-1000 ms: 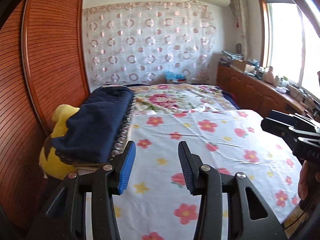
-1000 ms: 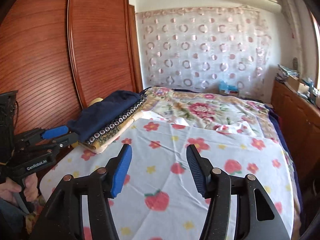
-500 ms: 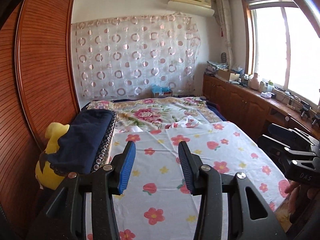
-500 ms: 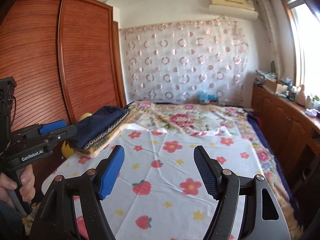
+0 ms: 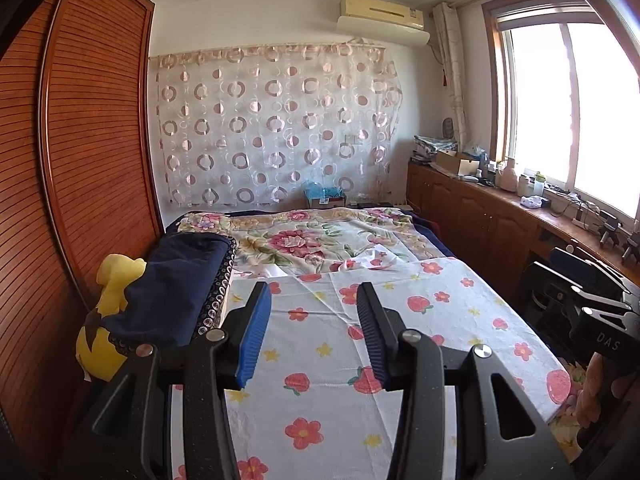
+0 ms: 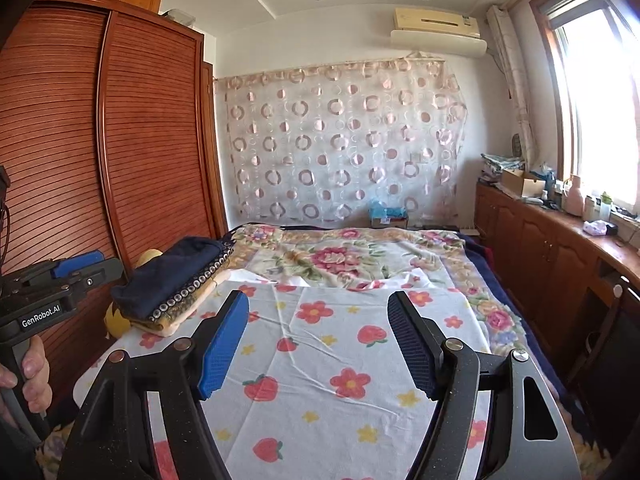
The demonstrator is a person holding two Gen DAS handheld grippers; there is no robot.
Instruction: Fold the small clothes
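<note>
A folded navy garment (image 5: 172,280) lies on a stack with a beaded mat at the bed's left edge, and shows in the right wrist view too (image 6: 176,272). A white sheet printed with flowers and strawberries (image 5: 400,320) covers the near half of the bed. My left gripper (image 5: 313,292) hovers over the sheet, open, nothing between its blue pads. My right gripper (image 6: 317,300) also hangs above the sheet (image 6: 340,360), jaws wide and empty. Each gripper appears at the edge of the other's view, held by a hand (image 6: 28,376).
A yellow plush toy (image 5: 108,320) sits wedged between the stack and the slatted wooden wardrobe (image 5: 80,160) on the left. A floral blanket (image 5: 312,240) covers the far half of the bed. Low wooden cabinets (image 5: 480,220) with clutter run under the window at right.
Both grippers have drawn back and tilted up, so more of the room and ceiling shows. The right gripper's jaws have spread wider. The left jaws kept their gap.
</note>
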